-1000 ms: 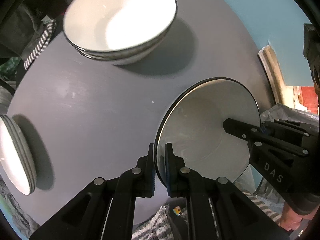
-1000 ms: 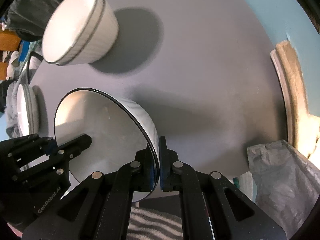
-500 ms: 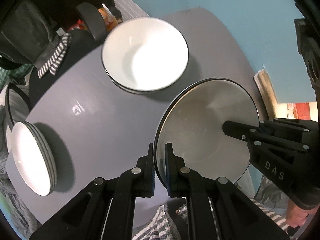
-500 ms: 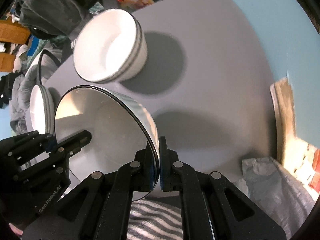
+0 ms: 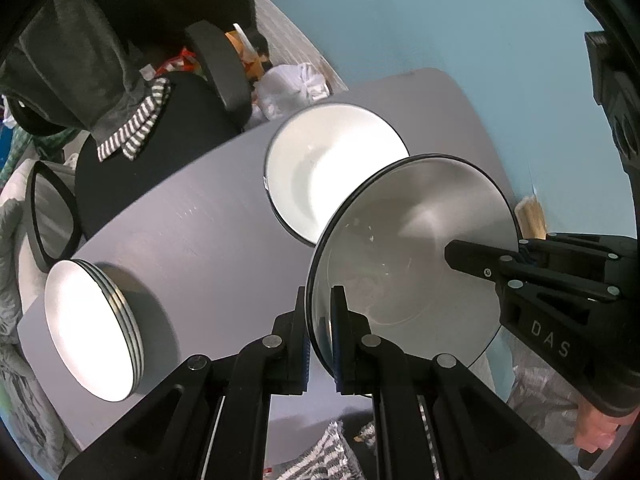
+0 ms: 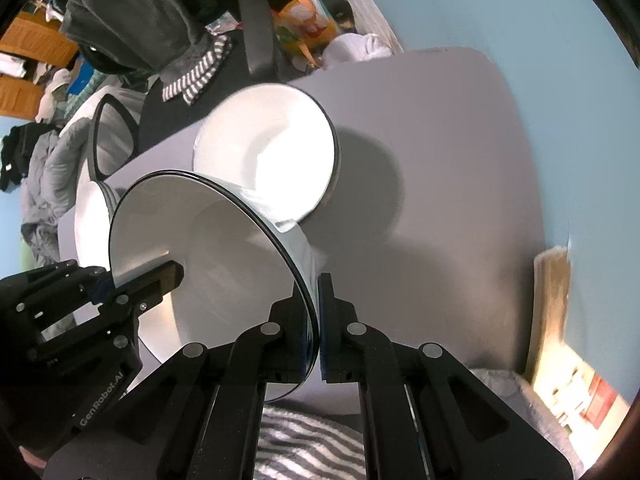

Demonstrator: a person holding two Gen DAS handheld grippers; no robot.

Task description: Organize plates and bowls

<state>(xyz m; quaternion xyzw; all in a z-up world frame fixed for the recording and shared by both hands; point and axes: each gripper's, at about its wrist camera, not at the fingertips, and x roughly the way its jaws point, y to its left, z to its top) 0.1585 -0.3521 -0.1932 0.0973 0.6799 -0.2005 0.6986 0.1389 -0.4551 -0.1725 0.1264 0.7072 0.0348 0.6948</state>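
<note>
Now bowl (image 5: 416, 240) hangs higher, nearer stack (image 5: 328, 168).

A white bowl (image 5: 416, 256) with a thin black rim and a ribbed white outer wall is gripped by black fingers (image 5: 340, 320) faced with blue pads. Beyond the bowl on the grey counter (image 5: 192, 248), a stack of white bowls (image 5: 320, 172) shows the same dark rim line. Left of the bowl sits a pile of white plates (image 5: 92, 328) — their edges banded grey and black. Past the counter, a black chair (image 5: 132, 136) carries a scarf (image 5: 132, 128) striped in black and white. The wall (image 5: 440, 20) behind is flat teal — unpatterned.
</note>
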